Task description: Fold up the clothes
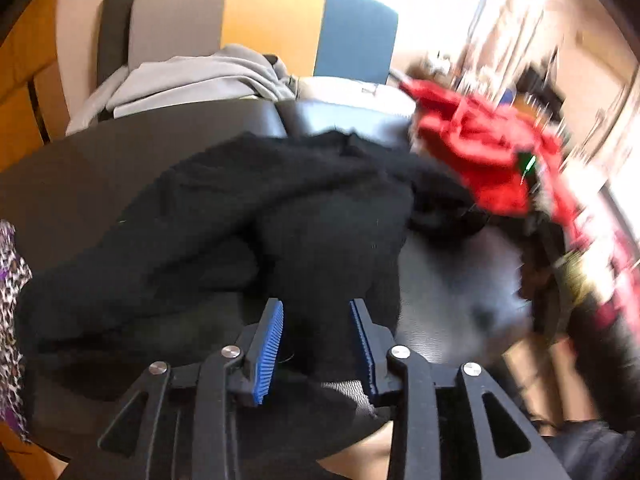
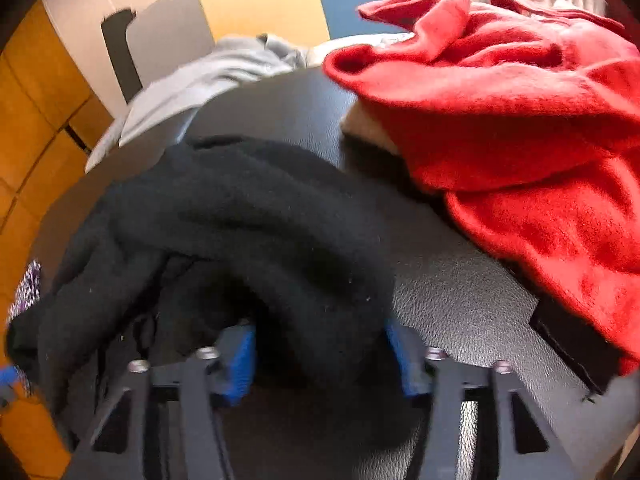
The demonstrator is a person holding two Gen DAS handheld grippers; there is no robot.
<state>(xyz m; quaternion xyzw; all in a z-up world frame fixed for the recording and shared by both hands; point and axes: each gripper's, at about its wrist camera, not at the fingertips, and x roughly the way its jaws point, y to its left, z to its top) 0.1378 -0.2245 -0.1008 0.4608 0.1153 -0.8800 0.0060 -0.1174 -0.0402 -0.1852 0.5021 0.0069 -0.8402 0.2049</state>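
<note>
A black fleece garment (image 1: 248, 216) lies crumpled on the dark leather surface (image 1: 452, 280). My left gripper (image 1: 318, 344) is open over its near edge. A flap of the black cloth lies between the blue pads (image 1: 269, 350), and the left pad stands free of it. In the right wrist view the same black garment (image 2: 248, 208) forms a thick fold. My right gripper (image 2: 320, 360) stands wide around this fold, which spills over both blurred blue pads (image 2: 239, 364); I see no squeeze. A red fleece garment (image 2: 520, 112) is heaped at the right.
A grey garment (image 1: 192, 80) lies at the far edge, before a grey, yellow and blue panel (image 1: 272, 12). A leopard-print cloth (image 1: 10, 280) hangs at the left edge. Something cream (image 2: 372, 128) lies under the red heap. The red garment (image 1: 488, 148) is blurred.
</note>
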